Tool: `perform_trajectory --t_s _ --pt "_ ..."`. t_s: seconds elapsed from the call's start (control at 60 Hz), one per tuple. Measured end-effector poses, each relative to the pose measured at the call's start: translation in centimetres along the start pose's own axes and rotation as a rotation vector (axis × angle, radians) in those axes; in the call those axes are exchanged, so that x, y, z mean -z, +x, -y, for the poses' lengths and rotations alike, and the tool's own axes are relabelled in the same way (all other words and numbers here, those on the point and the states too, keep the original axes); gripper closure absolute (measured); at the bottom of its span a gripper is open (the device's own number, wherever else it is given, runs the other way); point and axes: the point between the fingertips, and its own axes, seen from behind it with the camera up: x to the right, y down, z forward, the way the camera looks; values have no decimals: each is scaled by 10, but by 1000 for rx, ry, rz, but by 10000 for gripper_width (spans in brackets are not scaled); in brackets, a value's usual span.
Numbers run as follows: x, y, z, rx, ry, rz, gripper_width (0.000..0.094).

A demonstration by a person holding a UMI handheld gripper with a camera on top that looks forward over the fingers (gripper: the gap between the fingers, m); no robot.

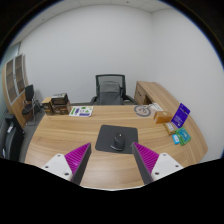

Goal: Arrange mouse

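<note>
A dark computer mouse (120,139) sits on a dark grey mouse mat (116,139) in the middle of a wooden desk (70,135). My gripper (112,160) hovers above the desk's near edge, its two fingers with magenta pads (77,157) spread wide apart. The mouse lies just ahead of the fingers, slightly nearer the right one. Nothing sits between the fingers.
A black office chair (109,89) stands behind the desk. Booklets (82,111) and a dark box (58,103) lie at the desk's far left. A purple box (181,116) and small items sit at the right, beside a side desk (158,96). Shelving (15,80) lines the left wall.
</note>
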Motion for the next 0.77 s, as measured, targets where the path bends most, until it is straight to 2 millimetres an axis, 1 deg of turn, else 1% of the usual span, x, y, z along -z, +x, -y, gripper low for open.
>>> perform_trajectory --t_s 0.033,0.083,0.183,0.267,0.333,0.4,0.467,0.583,0.767 --pt "19 -5 -3 12 8 -1 80" --pt "43 -11 -13 35 5 6 83" --pt "84 -12 -32 52 2 -25 75" --pt "109 -14 -47 44 1 -33 75" --pt "123 -18 -59 24 1 -30 75" --pt "133 -18 -69 19 -4 -34 77" --pt "137 -17 -77 9 -7 -38 77" --pt "140 -8 -86 7 -11 -60 73" --pt "144 -9 -92 -16 -20 -44 74"
